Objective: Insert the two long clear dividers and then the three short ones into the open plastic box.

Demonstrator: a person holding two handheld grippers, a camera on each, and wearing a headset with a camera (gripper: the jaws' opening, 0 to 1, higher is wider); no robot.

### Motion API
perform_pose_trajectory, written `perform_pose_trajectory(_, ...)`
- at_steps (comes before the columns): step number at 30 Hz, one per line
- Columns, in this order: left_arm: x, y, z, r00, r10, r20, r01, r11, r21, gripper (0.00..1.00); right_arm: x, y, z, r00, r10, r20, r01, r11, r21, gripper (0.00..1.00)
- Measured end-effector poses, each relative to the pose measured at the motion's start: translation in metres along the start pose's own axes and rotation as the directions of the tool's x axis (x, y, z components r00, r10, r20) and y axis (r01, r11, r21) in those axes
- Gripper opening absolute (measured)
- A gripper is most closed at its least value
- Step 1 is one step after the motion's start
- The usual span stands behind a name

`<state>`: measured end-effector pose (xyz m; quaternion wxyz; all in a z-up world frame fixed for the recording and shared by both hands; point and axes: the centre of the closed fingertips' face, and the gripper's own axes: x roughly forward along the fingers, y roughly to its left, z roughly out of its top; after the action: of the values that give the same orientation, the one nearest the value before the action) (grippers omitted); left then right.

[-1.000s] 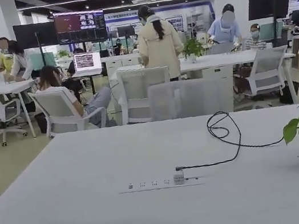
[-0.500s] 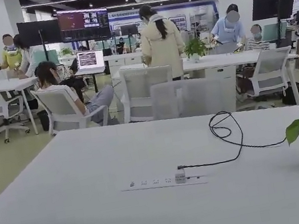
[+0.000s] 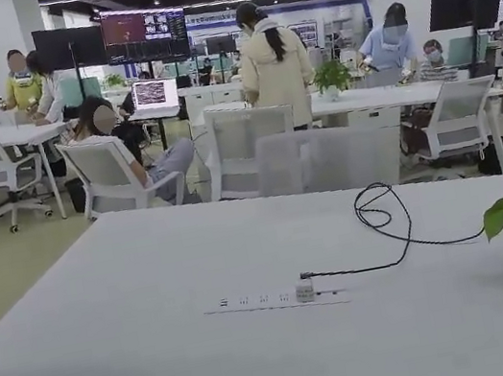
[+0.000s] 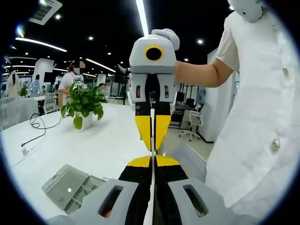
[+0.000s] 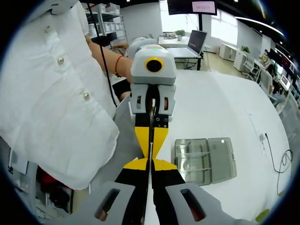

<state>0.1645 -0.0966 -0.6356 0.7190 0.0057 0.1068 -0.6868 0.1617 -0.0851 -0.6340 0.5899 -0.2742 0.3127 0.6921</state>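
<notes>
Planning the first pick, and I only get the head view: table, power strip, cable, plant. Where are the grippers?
Observer: The left gripper and the right gripper point at each other, tip to tip, close to the person's white shirt.
Operator: Jaws open?
Observer: Both pairs of jaws are shut, with nothing between them.
Operator: And the box?
Observer: The clear plastic box lies open on the white table, lid folded out flat.
</notes>
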Motion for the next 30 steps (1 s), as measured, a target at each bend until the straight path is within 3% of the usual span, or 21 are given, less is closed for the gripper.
perform_pose_trajectory(13,-0.004,-0.001,-0.002,0.9999,0.014,0.007,-0.014,1.000,-0.013,0.00,0.003,0.002,0.002,0.9999,0.010,0.002,-0.010,1.000,-0.014,0.03)
perform_pose_trajectory(30,-0.008,-0.001,-0.013,0.9984,0.049,-0.028,-0.050,0.998,-0.028,0.03,0.005,0.000,0.006,0.9999,-0.015,0.002,0.015,1.000,-0.024,0.03)
